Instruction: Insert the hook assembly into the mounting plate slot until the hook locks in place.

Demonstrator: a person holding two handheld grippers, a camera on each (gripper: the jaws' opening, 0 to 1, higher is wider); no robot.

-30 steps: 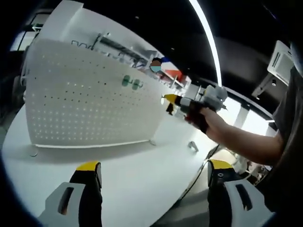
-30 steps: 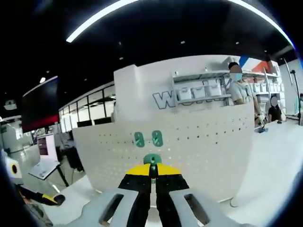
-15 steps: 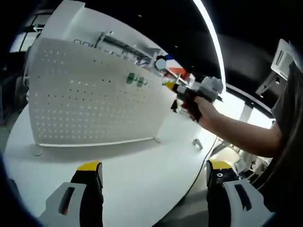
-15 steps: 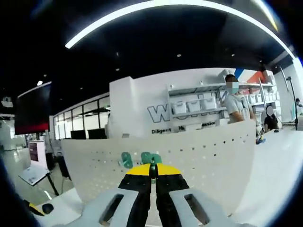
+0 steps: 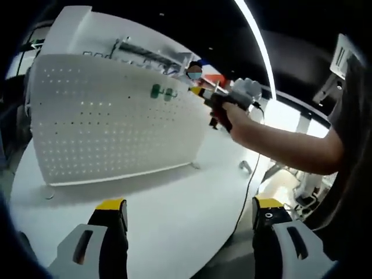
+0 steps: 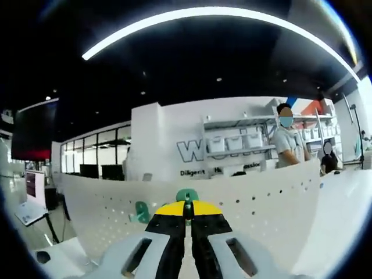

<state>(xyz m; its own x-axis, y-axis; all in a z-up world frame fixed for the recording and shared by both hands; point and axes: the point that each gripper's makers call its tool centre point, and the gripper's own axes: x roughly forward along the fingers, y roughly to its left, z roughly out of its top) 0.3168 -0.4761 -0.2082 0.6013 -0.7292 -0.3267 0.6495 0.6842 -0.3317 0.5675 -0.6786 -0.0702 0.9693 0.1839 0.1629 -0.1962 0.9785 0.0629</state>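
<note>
- Two jaws of your left gripper (image 5: pixel 185 232) stood wide apart and empty, low over the white table (image 5: pixel 163 203), well back from the work.
- Your right gripper (image 6: pixel 187 218) had its jaws pressed together on the green hook assembly (image 6: pixel 187 196), whose rounded head poked out just past the yellow tips.
- Straight ahead of those tips stood the white perforated mounting plate (image 6: pixel 256 203), upright on the table; the hook lay close to its upper part, though you could not tell whether it touched.
- One green hook (image 6: pixel 141 211) already sat on the plate, to the left of the held one.
- Seen from the left gripper view, your right hand (image 5: pixel 235 116) reached toward the plate's top corner beside two green hooks (image 5: pixel 162 92), so the right arm was by far the nearer.
</note>
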